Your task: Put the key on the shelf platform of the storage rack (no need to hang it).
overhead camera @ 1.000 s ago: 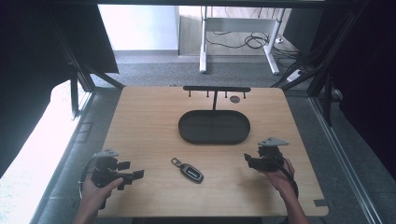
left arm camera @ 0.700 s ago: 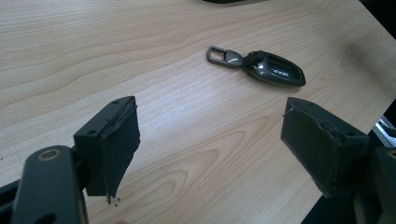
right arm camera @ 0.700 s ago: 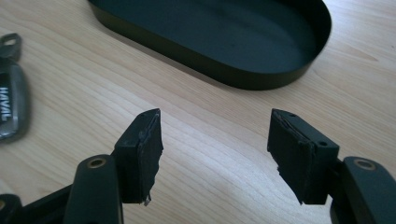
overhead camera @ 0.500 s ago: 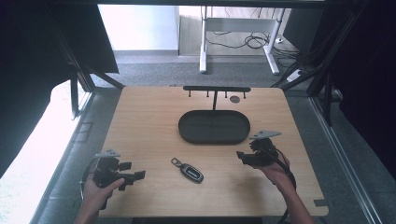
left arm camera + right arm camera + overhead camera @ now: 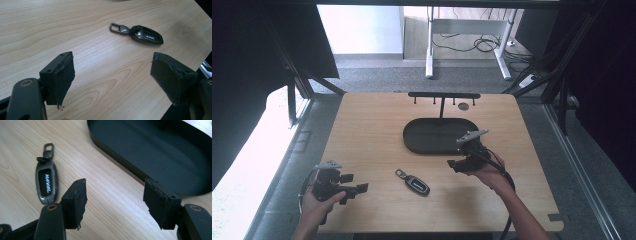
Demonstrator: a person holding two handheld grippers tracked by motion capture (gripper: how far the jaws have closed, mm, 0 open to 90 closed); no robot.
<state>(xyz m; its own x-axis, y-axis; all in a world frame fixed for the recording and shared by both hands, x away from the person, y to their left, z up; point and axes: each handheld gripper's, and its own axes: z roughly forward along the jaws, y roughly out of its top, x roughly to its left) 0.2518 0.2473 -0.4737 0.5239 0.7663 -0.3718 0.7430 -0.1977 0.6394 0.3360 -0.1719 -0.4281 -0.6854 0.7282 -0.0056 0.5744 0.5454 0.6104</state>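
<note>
**Right gripper closing in on the key fob — approach notes**

Since a second ago, your right gripper (image 5: 455,164) has travelled from the right edge of the table toward the centre and now sits just beside the near rim of the tray, pointing at the fob. Your left gripper (image 5: 358,188) has barely shifted; it hovers at the near left corner.

Near field: the left gripper's jaws stand wide apart and hold nothing; in the left gripper view the bare light wood-grain tabletop (image 5: 100,72) lies between them. Keep this hand parked; it is well apart from the work.

Mid field: the dark grey oval car key fob with a metal clip ring (image 5: 413,182) lies flat on the table, near the front edge, between the two grippers and apart from both. In the right gripper view the fob (image 5: 46,183) sits left of the jaws, off their centre line, clip end pointing away. The right jaws are spread wide, empty.

Judgement: the step in hand is likely the pick-up approach. Swing the right gripper left until the fob's body lies midway between the pads, span its narrow width rather than its length, come down low so the pads meet its sides, then close. Avoid the clip ring; it will probably pivot.

Far field: the black oval shallow metal tray (image 5: 439,135) is empty, with a black hook rack (image 5: 443,95) standing behind it.
</note>
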